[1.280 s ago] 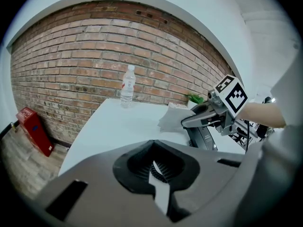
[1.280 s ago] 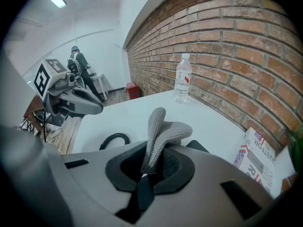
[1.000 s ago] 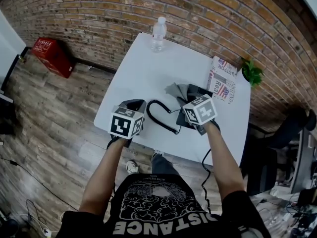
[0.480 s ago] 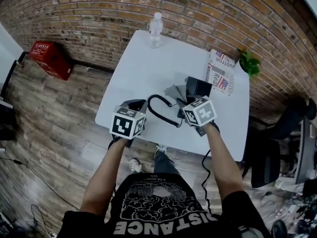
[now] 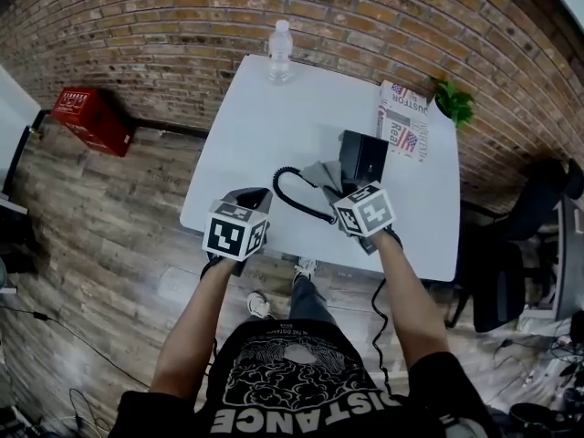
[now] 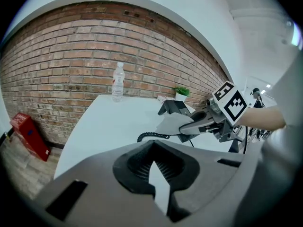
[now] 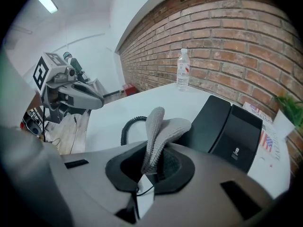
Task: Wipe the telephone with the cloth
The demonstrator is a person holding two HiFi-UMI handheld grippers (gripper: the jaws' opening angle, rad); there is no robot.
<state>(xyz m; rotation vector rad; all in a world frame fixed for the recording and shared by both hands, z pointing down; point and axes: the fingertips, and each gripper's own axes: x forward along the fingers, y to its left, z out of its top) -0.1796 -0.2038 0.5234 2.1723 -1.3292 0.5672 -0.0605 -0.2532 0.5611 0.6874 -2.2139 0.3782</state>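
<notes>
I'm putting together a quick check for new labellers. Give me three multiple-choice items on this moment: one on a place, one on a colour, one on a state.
1. Where does the water bottle stand?
A. at the far edge of the table, near the brick wall
B. on the floor
C. on top of the telephone

2. What colour is the cloth?
A. red
B. grey
C. yellow

3. What state is the right claw in?
A. open and empty
B. shut on the bottle
C. shut on the cloth

Answers:
1 A: the head view shows it upright at the table's far edge, just below the bricks.
2 B: it looks grey in both the head view and the right gripper view.
3 C: the right gripper view shows the cloth pinched between its jaws and sticking up out of them.
</notes>
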